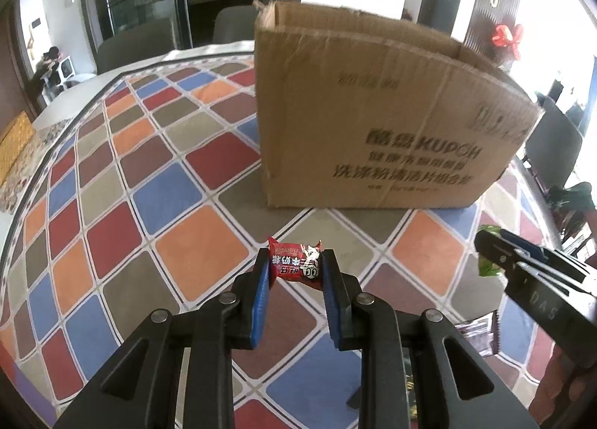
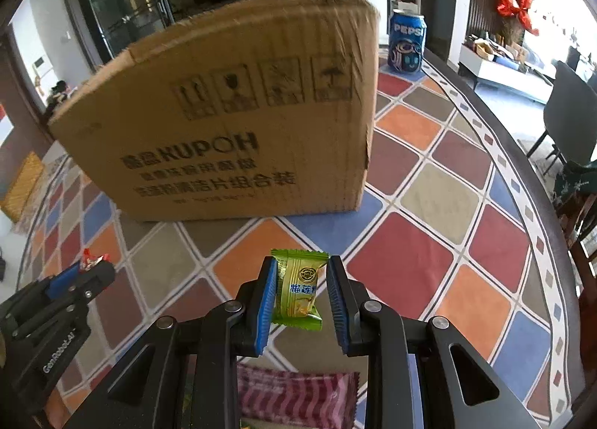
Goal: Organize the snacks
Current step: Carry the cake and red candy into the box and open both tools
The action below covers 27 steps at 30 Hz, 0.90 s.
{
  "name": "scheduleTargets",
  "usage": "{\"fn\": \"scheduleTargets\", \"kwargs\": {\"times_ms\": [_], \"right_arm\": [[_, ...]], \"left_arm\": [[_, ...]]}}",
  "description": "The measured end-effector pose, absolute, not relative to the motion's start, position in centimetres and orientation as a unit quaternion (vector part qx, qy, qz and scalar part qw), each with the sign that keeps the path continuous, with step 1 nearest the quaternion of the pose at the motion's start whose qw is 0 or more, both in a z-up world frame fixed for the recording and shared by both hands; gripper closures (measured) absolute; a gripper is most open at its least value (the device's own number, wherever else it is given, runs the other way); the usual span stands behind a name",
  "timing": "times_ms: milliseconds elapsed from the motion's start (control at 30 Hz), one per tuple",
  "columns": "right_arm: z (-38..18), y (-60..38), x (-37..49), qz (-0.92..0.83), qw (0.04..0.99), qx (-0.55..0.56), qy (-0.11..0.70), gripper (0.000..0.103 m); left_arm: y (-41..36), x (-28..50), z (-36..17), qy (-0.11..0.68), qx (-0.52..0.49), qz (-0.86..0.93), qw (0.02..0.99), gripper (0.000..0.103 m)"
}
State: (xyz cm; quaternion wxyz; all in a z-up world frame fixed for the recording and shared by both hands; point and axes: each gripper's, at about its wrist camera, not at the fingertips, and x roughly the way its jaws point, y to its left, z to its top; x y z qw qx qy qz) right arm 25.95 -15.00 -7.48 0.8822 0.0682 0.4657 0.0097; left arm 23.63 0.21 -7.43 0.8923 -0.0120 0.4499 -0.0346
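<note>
Two candies pinched: red candy (image 1: 295,264) between left fingers (image 1: 263,276), green candy (image 2: 299,289) between right fingers (image 2: 269,292).

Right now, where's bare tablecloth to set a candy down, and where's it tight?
Free: the checkered tablecloth left of the cardboard box, and the stretch right of it, up to the Pepsi can. Also the strip between box and grippers. Crowded: under the right gripper, where a striped pink snack packet lies.

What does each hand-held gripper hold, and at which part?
Left hand-held gripper: red candy, clamped across its wrapped middle. Right hand-held gripper: green candy, clamped by its two sides.
</note>
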Motion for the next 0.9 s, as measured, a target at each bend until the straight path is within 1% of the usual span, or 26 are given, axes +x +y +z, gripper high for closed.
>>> {"fn": "scheduleTargets", "kwargs": {"times_ms": [533, 900], "right_arm": [[-2.8, -14.7, 25.0, 0.053, 0.905, 0.070, 0.417, 0.075], [0.2, -15.1, 25.2, 0.065, 0.920, 0.071, 0.381, 0.075]], "left_arm": [[-0.3, 22.2, -2.1, 0.392, -0.019, -0.064, 0.917, 0.076], [-1.1, 22.4, 1.4, 0.351, -0.005, -0.075, 0.934, 0.076]]}}
